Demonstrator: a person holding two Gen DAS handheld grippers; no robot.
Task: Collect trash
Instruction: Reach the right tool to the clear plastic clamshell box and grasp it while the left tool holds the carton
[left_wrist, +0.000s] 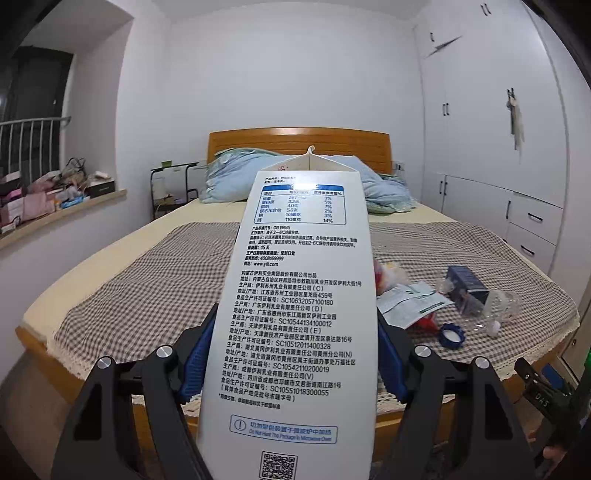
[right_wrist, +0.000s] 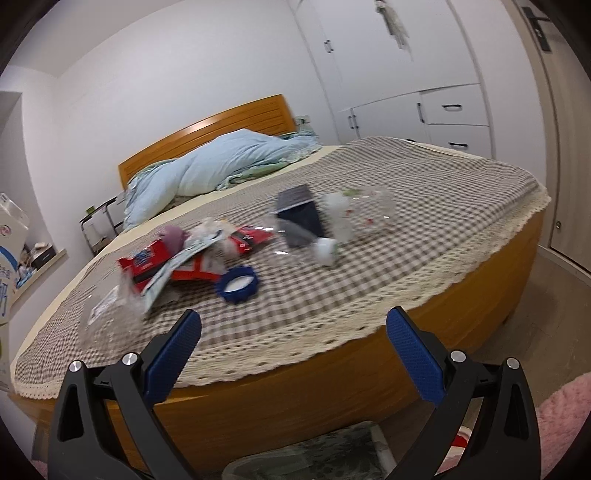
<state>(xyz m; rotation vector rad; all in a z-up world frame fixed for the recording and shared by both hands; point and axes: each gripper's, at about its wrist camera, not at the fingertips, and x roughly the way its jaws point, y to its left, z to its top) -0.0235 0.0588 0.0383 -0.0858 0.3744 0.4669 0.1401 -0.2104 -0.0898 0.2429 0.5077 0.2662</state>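
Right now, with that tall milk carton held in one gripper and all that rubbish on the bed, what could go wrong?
The left gripper pinches the milk carton only near its base, so it might tip or slip. Its top looks unsealed, so any leftover milk could drip onto the checked bedspread. The clear plastic wrapper in front of the open right gripper looks flimsy and hard to pinch.

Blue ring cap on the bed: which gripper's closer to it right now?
Right. The right gripper, open and empty, faces the blue ring cap just ahead. The left gripper grips the milk carton, with the cap off to its right.
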